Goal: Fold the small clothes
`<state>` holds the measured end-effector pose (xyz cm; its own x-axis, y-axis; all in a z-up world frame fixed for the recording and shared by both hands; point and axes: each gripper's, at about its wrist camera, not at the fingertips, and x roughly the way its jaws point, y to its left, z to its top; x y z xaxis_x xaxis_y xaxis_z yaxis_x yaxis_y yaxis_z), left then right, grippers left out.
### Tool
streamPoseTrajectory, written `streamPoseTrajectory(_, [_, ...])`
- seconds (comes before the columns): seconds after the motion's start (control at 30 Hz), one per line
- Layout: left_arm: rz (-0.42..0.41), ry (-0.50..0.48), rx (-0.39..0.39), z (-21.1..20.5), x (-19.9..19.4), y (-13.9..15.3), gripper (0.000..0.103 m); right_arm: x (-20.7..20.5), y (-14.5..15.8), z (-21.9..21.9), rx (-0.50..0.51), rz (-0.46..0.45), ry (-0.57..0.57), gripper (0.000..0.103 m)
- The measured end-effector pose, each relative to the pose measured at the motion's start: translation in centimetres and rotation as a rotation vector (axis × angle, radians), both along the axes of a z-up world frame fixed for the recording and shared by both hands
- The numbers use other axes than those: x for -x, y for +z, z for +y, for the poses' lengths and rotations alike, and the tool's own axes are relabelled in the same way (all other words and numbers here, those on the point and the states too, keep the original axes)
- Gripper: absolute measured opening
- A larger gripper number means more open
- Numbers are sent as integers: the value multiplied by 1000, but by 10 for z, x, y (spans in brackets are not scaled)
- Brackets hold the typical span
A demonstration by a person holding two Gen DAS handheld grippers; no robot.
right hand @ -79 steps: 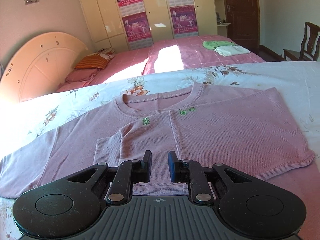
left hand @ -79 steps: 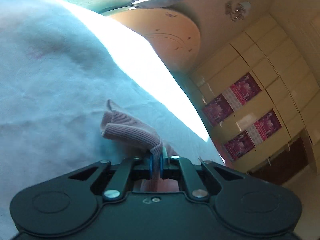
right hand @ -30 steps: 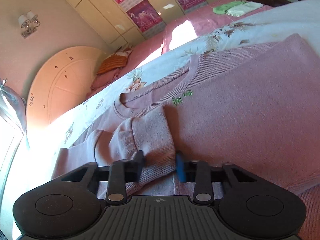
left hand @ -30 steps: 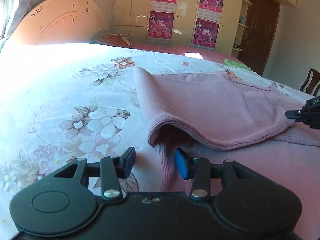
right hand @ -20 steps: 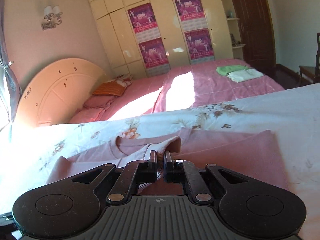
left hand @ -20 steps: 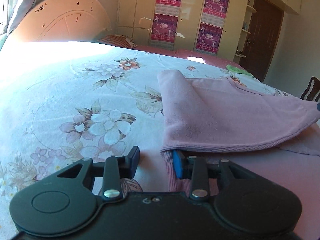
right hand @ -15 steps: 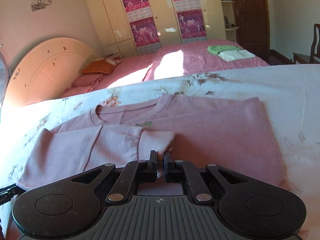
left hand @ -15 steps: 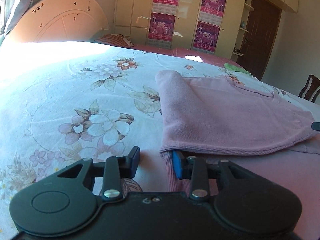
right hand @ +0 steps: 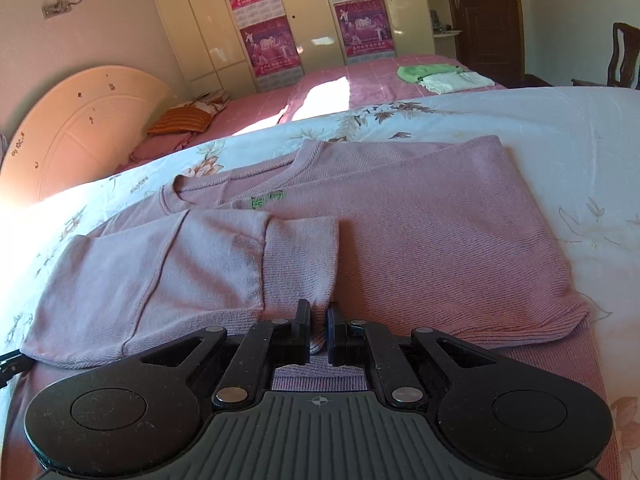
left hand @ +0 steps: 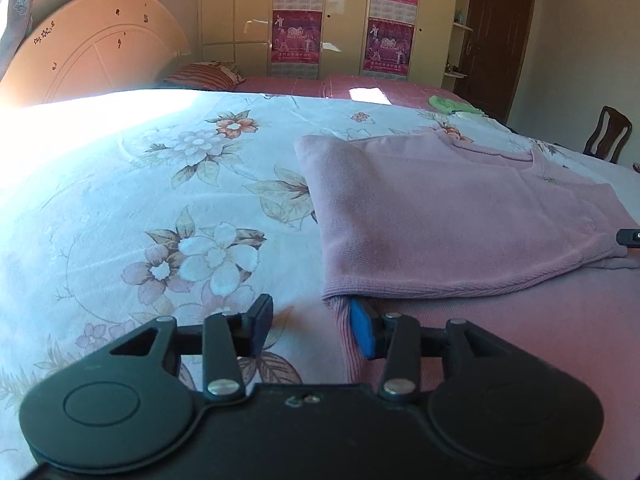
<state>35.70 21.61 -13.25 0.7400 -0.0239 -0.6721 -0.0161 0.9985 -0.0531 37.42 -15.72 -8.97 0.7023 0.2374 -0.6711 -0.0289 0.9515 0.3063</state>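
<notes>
A pink knit sweater (right hand: pixel 440 240) lies flat on the floral bedsheet (left hand: pixel 120 200). Its left side and sleeve (right hand: pixel 180 264) are folded in over the body. My right gripper (right hand: pixel 319 334) is shut on the sleeve cuff (right hand: pixel 300 264) and holds it low on the sweater's middle. My left gripper (left hand: pixel 310 328) is open and empty, resting at the sweater's left edge; its right finger sits just under the folded flap's hem (left hand: pixel 440 292). The sweater also shows in the left wrist view (left hand: pixel 440 208).
A second bed with a pink cover (right hand: pixel 360 80) stands behind, with folded green and white clothes (right hand: pixel 440 74) on it. Wardrobes with posters (right hand: pixel 272 40), a round headboard (right hand: pixel 80 128) and a wooden chair (left hand: pixel 608 132) are farther off.
My left gripper let go of the sleeve and opened. My right gripper shut on the cuff and laid the folded side over the sweater, now lowered flat.
</notes>
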Motion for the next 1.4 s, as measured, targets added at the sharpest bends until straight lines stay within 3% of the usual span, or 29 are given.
streamPoseTrajectory(0.07, [-52, -23, 56, 4, 6, 14, 42, 4, 15, -7, 3, -51, -16, 5])
streamPoseTrajectory(0.17, [-85, -71, 80, -13, -8, 25, 42, -6, 21, 4, -2, -51, 53, 5])
streamPoseTrajectory(0.27, [-54, -121, 88, -38, -33, 8, 42, -13, 12, 32, 26, -36, 153, 5])
streamPoseTrajectory(0.33, [24, -126, 90, -46, -48, -16, 42, -15, -3, 46, 60, 18, 201, 5])
streamPoseTrajectory(0.4, [11, -142, 55, -51, -47, -16, 42, -13, -8, 47, 72, 22, 208, 5])
streamPoseTrajectory(0.5, [-16, -131, 89, -47, -59, -7, 52, -21, -1, 45, 44, -19, 192, 5])
streamPoseTrajectory(0.63, [-11, -145, 95, -46, -109, -5, 55, -60, 3, 72, 13, -43, 227, 5])
streamPoseTrajectory(0.73, [54, -137, 66, -43, -159, -13, 56, -91, -7, 100, 62, -21, 248, 5])
streamPoseTrajectory(0.87, [68, -97, 102, -23, -194, -12, 56, -114, -23, 102, 39, 1, 216, 5])
streamPoseTrajectory(0.93, [59, -96, 142, -16, -192, -14, 56, -115, -23, 101, 38, -2, 216, 5])
streamPoseTrajectory(1.13, [12, -132, 46, -43, -147, -13, 58, -95, -8, 113, 53, -41, 246, 5])
streamPoseTrajectory(1.2, [4, -125, 68, -56, -152, -13, 60, -99, -8, 134, 43, -52, 278, 5])
streamPoseTrajectory(1.27, [1, -131, 66, -67, -161, -13, 68, -105, -9, 157, 26, -43, 308, 5])
streamPoseTrajectory(1.4, [14, -141, 30, -56, -166, -17, 68, -112, -16, 184, 60, -43, 373, 5])
